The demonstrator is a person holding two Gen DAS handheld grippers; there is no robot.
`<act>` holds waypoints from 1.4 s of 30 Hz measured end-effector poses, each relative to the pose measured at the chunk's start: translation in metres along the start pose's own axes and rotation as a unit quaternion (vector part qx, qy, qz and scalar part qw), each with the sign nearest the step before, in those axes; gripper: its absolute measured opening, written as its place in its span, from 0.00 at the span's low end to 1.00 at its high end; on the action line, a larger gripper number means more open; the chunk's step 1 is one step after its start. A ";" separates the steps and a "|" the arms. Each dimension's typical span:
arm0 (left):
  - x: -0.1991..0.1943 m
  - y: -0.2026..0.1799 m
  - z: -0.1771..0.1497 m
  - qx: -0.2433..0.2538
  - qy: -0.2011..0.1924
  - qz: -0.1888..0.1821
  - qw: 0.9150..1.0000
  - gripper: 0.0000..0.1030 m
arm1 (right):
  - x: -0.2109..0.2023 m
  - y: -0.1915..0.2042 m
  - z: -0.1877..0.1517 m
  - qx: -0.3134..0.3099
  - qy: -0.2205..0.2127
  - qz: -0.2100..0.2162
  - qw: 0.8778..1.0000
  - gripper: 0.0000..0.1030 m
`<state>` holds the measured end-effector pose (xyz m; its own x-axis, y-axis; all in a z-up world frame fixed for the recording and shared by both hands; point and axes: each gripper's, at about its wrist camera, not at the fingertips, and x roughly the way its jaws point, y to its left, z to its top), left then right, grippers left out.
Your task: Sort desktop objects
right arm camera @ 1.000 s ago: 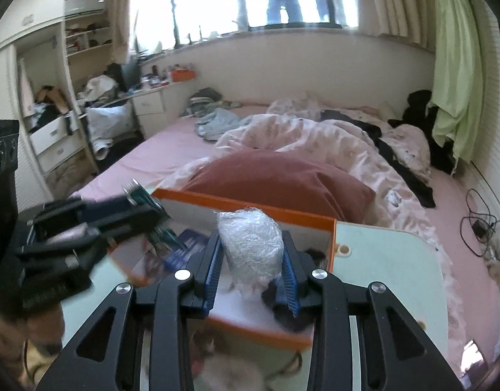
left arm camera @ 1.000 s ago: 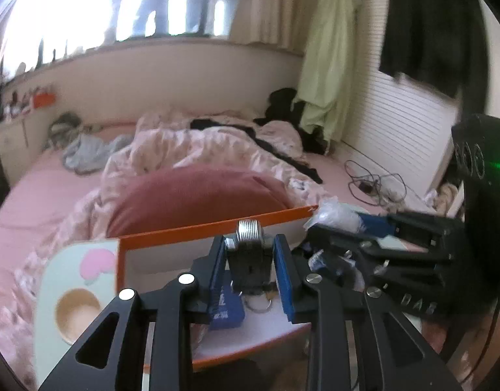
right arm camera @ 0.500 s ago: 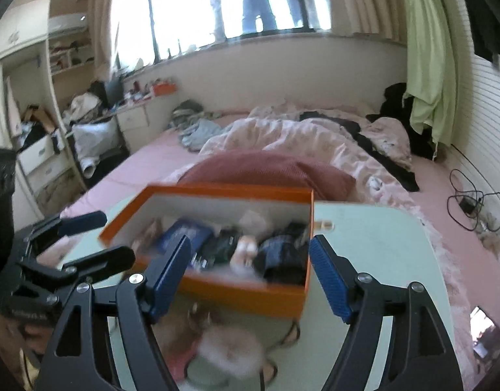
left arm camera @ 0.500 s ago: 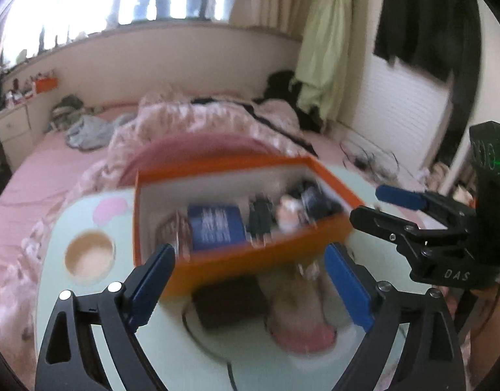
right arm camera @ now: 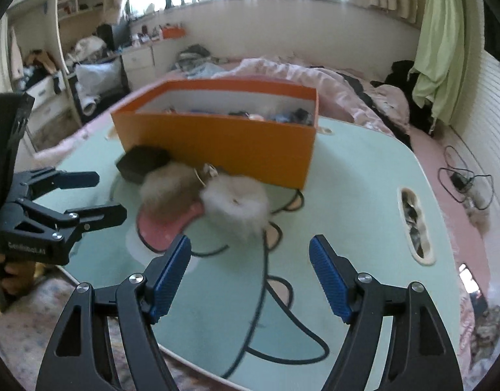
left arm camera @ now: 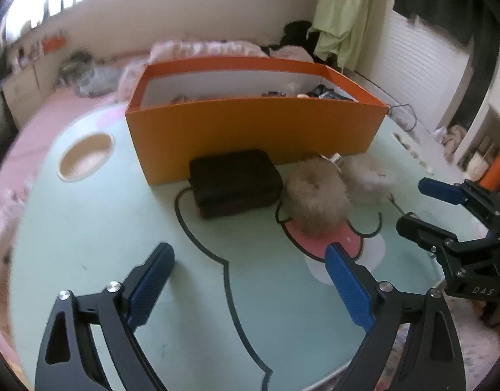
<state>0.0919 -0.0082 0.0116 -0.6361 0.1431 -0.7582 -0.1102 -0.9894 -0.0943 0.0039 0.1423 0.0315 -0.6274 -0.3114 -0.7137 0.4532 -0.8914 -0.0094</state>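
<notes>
An orange box with several small items inside stands at the far side of the mint-green table. In front of it lie a black case, a beige fluffy pompom and a white fluffy pompom, with a metal ring between them. My left gripper hangs open and empty above the table, short of the case. My right gripper is open and empty too, just short of the white pompom.
The table has a round cup hole at its left and a slot handle at its right. A bed with pink bedding lies beyond the box. Cables lie on the floor to the right.
Both grippers were shut on items over the box, the left on a metal key bunch, the right on a plastic-wrapped bundle. Both have let go, opened wide and drawn back and down.
</notes>
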 end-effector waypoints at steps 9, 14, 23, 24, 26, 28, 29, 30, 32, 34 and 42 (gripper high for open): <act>0.009 -0.016 -0.005 0.048 0.009 0.018 0.999 1.00 | 0.016 -0.019 -0.016 0.022 0.030 -0.018 0.999 1.00; 0.009 -0.015 -0.006 0.049 0.006 0.016 0.999 1.00 | 0.013 -0.024 -0.020 0.011 0.010 -0.009 1.000 1.00; 0.010 -0.016 -0.004 0.050 0.004 0.015 0.999 1.00 | 0.013 -0.023 -0.023 0.000 -0.008 0.001 1.000 1.00; 0.009 -0.016 -0.004 0.051 0.003 0.015 0.999 1.00 | 0.013 -0.023 -0.022 0.000 -0.008 0.002 1.000 1.00; 0.009 -0.016 -0.003 0.051 0.003 0.014 0.999 1.00 | 0.014 -0.023 -0.022 0.000 -0.008 0.002 1.000 1.00; 0.009 -0.016 -0.003 0.051 0.003 0.014 0.999 1.00 | 0.014 -0.023 -0.022 0.000 -0.009 0.002 1.000 1.00; 0.009 -0.015 -0.003 0.051 0.003 0.014 0.999 1.00 | 0.013 -0.023 -0.022 0.000 -0.009 0.002 1.000 1.00; 0.009 -0.015 -0.003 0.051 0.003 0.014 0.999 1.00 | 0.014 -0.023 -0.022 0.000 -0.008 0.001 1.000 1.00; 0.009 -0.015 -0.003 0.050 0.003 0.014 0.999 1.00 | 0.013 -0.023 -0.021 0.000 -0.008 0.000 1.000 1.00; 0.008 -0.015 -0.003 0.051 0.003 0.014 0.999 1.00 | 0.013 -0.023 -0.020 0.001 -0.005 -0.002 1.000 1.00; 0.008 -0.015 -0.003 0.051 0.003 0.014 0.999 1.00 | 0.007 -0.018 0.000 0.005 -0.015 0.026 1.000 1.00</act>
<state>0.0906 0.0081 0.0050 -0.6354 0.1154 -0.7635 -0.1699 -0.9854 -0.0075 -0.0086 0.1565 0.0269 -0.6219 -0.3661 -0.6923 0.4788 -0.8773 0.0339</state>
